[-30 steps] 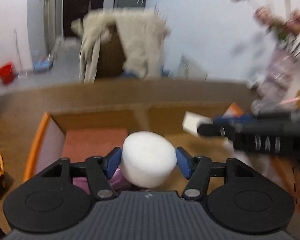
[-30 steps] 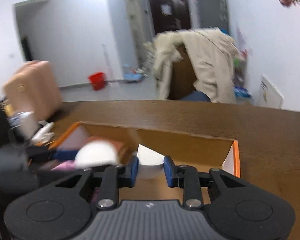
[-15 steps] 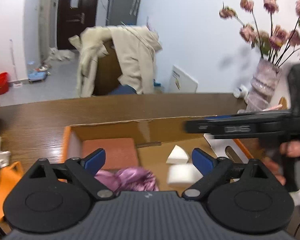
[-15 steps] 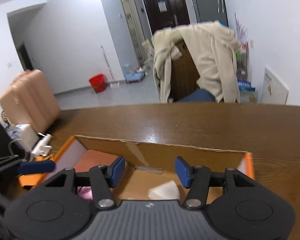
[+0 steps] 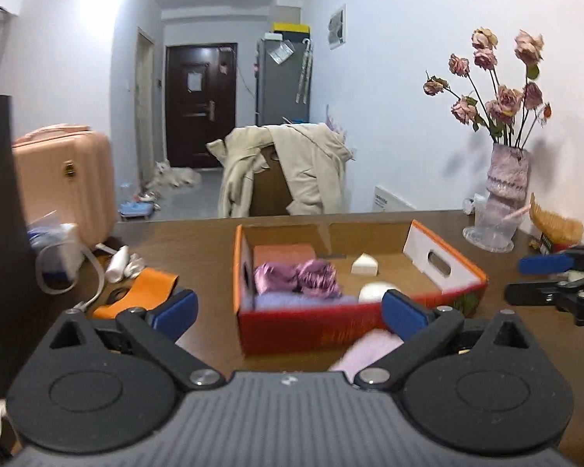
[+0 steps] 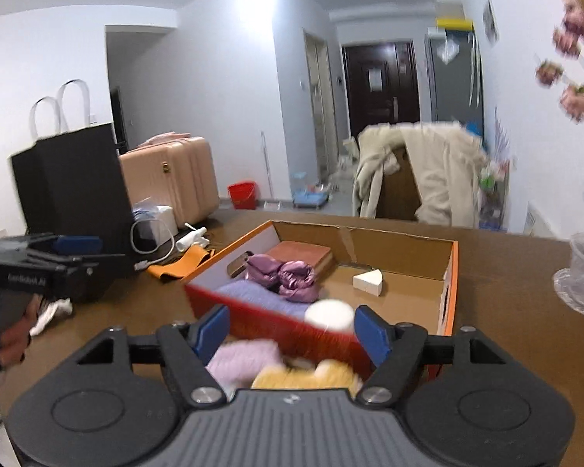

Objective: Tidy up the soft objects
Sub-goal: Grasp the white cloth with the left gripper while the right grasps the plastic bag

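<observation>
Now both my claws, left (image 5: 288,307) and right (image 6: 290,329), gape wide, empty. Pink fluffy piece (image 6: 243,360) beside the box (image 6: 453,268) looks light and squashy; I'd pinch its middle.

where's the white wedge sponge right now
The white wedge sponge lies on the bare floor of the orange box, right of the purple cloth, beyond the round white sponge.

Orange cardboard box (image 6: 453,272) on counter holds: terracotta sponge block (image 6: 299,252), crumpled purple satin cloth (image 6: 288,274), lavender towel (image 6: 253,295), white foam wedge (image 6: 368,282), white round puff (image 6: 329,313). Outside, near front wall: pink and yellow fuzzy items (image 6: 245,358), blurred, probably cloths.
</observation>
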